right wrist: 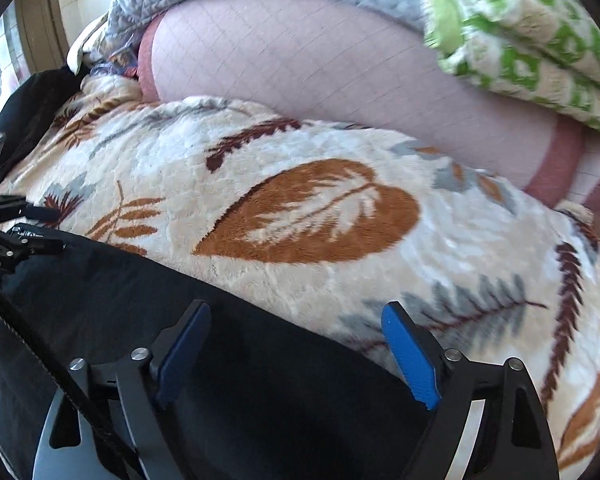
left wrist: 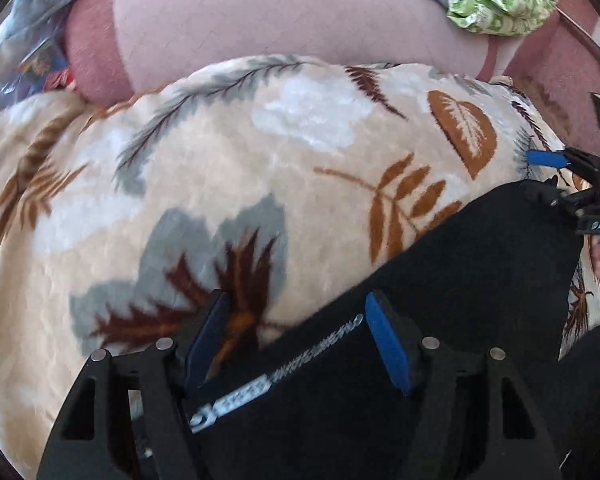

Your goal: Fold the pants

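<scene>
Black pants [left wrist: 440, 280] lie flat on the leaf-print blanket [left wrist: 220, 184], their far edge running left to right. The left gripper [left wrist: 300, 340] and right gripper [right wrist: 296, 356], jaws wide and empty, straddle that edge at opposite ends, equally near.

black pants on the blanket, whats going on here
A person is working on black pants spread on a leaf-print blanket with a handheld gripper in each hand. The left gripper hangs over the corner with the white lettering, the right gripper over the other end's edge. Both have their jaws apart with cloth between them, and neither pinches it yet.
</scene>
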A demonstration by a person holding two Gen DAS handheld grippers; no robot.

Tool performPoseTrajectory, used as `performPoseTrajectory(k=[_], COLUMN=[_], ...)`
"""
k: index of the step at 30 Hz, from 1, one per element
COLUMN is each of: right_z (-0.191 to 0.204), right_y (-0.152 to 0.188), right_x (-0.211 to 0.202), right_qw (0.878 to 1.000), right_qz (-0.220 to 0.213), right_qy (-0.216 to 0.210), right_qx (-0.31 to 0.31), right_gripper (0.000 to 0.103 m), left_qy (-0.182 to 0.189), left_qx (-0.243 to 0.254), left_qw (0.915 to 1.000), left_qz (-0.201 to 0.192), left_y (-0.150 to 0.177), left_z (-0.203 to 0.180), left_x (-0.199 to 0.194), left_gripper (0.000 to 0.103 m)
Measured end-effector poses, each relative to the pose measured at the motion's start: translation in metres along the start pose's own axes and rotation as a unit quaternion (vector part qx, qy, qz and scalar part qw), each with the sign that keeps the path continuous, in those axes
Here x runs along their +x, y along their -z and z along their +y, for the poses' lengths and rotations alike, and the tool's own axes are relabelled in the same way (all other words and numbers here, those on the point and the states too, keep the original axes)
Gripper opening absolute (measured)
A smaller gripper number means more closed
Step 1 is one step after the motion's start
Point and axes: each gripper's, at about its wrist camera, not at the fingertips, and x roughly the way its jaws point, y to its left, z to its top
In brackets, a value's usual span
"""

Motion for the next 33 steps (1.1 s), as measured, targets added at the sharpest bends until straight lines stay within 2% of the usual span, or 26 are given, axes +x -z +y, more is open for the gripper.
performPoseTrajectory(k=[1,3,5,7,8,9,11,12,13,15,22,28,33], right_z=[0.002,0.007,0.014,0.021,0.023,0.024,0.024,0.028,0.031,0.039,0.049,0.059,0.084], right_y=[-0.001,-0.001,-0.001,0.001,0.001,0.001,0.002,0.004,0.005,0.007,0.012,0.024,0.052], right_x=[0.006,0.015,0.024,0.032,0.033,0.034,0.031,0.027,0.023,0.016,-0.012,-0.072,-0.123], right_qw=[1.0,1.0,0.999,0.998,0.998,0.998,0.999,0.998,0.998,0.996,0.998,0.998,0.997], right_qz=[0.005,0.016,0.028,0.036,0.032,0.03,0.027,0.022,0.02,0.03,0.014,-0.023,-0.042], right_qy=[-0.002,-0.01,-0.02,-0.015,-0.012,-0.012,-0.022,-0.033,-0.04,-0.068,-0.057,-0.055,-0.058], right_qx=[-0.006,-0.016,-0.03,-0.047,-0.051,-0.049,-0.041,-0.044,-0.047,-0.05,-0.038,-0.028,-0.031], right_gripper=[0.088,0.088,0.088,0.09,0.091,0.09,0.077,0.056,0.03,0.007,0.006,0.005,0.005], left_qy=[0.002,0.008,-0.004,-0.014,-0.014,-0.006,0.001,0.004,0.0,0.001,-0.009,0.003,0.014], left_qx=[0.002,0.02,0.051,0.058,0.054,0.055,0.066,0.07,0.073,0.07,0.073,0.056,0.03], left_qw=[1.0,0.9998,0.9987,0.9982,0.9983,0.9984,0.9978,0.9975,0.9973,0.9976,0.9967,0.9952,0.9925], left_qz=[0.001,0.005,0.009,0.013,0.015,0.015,0.005,0.005,0.002,-0.005,-0.036,-0.081,-0.118], left_y=[-0.001,-0.001,0.002,0.002,0.002,0.002,0.002,0.003,0.004,0.007,0.024,0.054,0.095], left_z=[-0.001,-0.006,-0.014,-0.018,-0.019,-0.021,-0.026,-0.028,-0.028,-0.029,-0.047,-0.054,-0.063], left_x=[0.002,0.005,0.008,0.009,0.008,0.005,-0.005,-0.008,-0.011,-0.017,-0.052,-0.105,-0.15], left_gripper=[0.072,0.084,0.086,0.086,0.075,0.051,0.019,0.005,0.005,0.005,0.005,0.004,0.004])
